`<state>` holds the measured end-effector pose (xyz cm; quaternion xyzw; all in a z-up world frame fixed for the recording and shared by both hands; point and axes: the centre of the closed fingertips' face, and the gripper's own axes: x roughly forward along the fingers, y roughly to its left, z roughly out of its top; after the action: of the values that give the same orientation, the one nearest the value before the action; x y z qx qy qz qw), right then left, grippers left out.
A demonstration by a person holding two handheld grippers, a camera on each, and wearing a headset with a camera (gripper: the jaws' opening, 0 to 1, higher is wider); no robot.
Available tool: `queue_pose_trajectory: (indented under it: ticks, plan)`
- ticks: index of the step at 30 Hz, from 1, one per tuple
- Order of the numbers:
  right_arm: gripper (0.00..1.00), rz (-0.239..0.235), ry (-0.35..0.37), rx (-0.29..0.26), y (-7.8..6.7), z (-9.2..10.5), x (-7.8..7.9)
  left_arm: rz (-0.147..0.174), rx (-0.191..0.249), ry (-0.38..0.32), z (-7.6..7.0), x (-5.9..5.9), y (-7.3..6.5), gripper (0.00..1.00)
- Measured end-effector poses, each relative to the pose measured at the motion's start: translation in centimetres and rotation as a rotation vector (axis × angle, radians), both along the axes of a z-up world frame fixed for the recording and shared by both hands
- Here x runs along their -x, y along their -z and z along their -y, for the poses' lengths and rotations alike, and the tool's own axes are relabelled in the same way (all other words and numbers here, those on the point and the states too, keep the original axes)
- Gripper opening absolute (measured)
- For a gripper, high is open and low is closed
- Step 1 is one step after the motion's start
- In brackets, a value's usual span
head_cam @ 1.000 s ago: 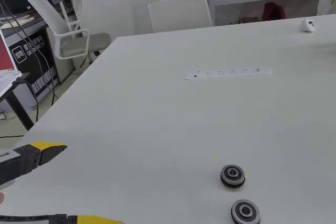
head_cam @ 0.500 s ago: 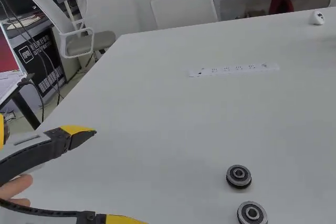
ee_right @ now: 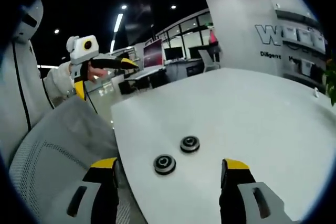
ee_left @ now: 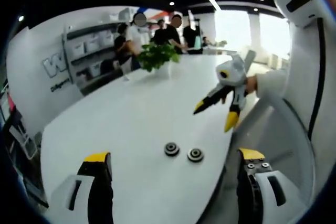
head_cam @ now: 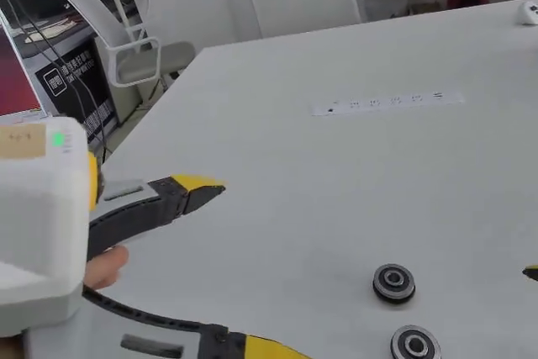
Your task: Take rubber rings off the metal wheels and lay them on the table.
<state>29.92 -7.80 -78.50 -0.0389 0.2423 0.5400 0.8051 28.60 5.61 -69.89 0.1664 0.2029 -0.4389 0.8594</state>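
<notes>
Two metal wheels are lying flat on the white table [head_cam: 353, 174], close to its near edge: the farther wheel [head_cam: 393, 282] and the nearer wheel [head_cam: 414, 344] are sitting just beside each other without touching. Each is showing a pale hub inside a dark outer band, so the rubber rings [head_cam: 393, 298] are sitting on the wheels, and neither is lying loose on the table.

The left gripper [head_cam: 252, 268] is hanging over the table's near left part, well apart from the wheels, with a hand [head_cam: 105, 268] gripping it from behind. Its yellow-tipped jaws are spread wide and are grasping nothing. In the left gripper view the right gripper [ee_left: 213, 119] is hovering above and to the right of the wheels, jaws likewise parted and empty, pointing down toward the table. In the right gripper view both wheels are lying between its own two spread jaws, a little ahead of them.

Farther back a white power strip [head_cam: 387, 102] is lying flat on the table. Beyond the far edge a white chair [head_cam: 307, 2] is standing, and an office chair [head_cam: 126, 39] is standing off to the left.
</notes>
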Motion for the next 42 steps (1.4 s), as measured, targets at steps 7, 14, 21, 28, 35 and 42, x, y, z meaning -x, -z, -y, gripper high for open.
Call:
queue_pose_trajectory:
  ticks: [7, 14, 21, 28, 35, 42]
  plan:
    - [0.73, -0.002, -0.068, 0.021, 1.1, -0.9, 0.1, -0.015, 0.007, 0.086, 2.8, -0.6, 0.6, 1.00]
    - [0.66, 0.002, -0.117, 0.033, 2.1, -1.7, 0.1, -0.028, 0.011, 0.150, 5.0, -1.4, 1.5, 1.00]
    - [0.57, 0.008, -0.156, 0.037, 3.0, -2.3, 0.0, -0.074, 0.015, 0.215, 7.0, -1.7, 3.5, 0.91]
    - [0.49, -0.003, -0.181, 0.058, 4.3, -2.6, 0.0, -0.092, 0.042, 0.252, 8.3, -1.7, 4.3, 0.78]
    - [0.44, -0.002, -0.206, 0.066, 5.3, -3.1, 0.2, -0.094, 0.088, 0.252, 9.0, -2.4, 5.0, 0.64]
    - [0.34, 0.008, -0.230, 0.055, 5.7, -3.6, 0.2, -0.103, 0.106, 0.253, 9.6, -3.0, 6.6, 0.51]
